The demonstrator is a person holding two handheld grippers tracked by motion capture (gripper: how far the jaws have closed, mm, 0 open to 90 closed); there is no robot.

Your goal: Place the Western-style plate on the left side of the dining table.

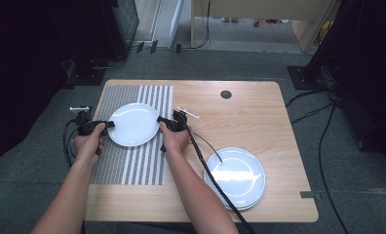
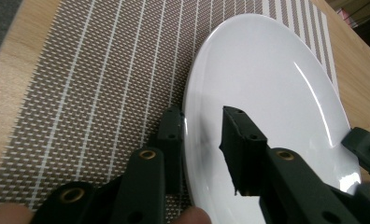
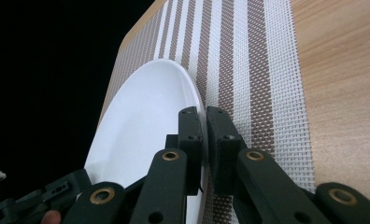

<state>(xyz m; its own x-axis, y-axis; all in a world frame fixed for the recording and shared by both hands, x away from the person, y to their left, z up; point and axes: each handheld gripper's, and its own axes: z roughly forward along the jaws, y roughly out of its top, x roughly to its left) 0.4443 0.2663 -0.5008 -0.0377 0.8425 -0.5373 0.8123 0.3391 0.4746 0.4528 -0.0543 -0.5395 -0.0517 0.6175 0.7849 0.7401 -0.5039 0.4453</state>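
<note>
On the table [image 1: 259, 117], over the striped mat [image 1: 132, 165], I hold the plate [image 1: 132, 124] by opposite edges. My right gripper [image 3: 204, 116] is clamped on its rim; my left gripper [image 2: 202, 121] has its jaws apart around the other rim, not pressing. To seat it well, I'd lower level, then loosen the right evenly.

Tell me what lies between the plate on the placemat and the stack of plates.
In the high view, the right hand and forearm, the right gripper's black cable and bare wooden table lie between the plate and the stack of plates.
</note>
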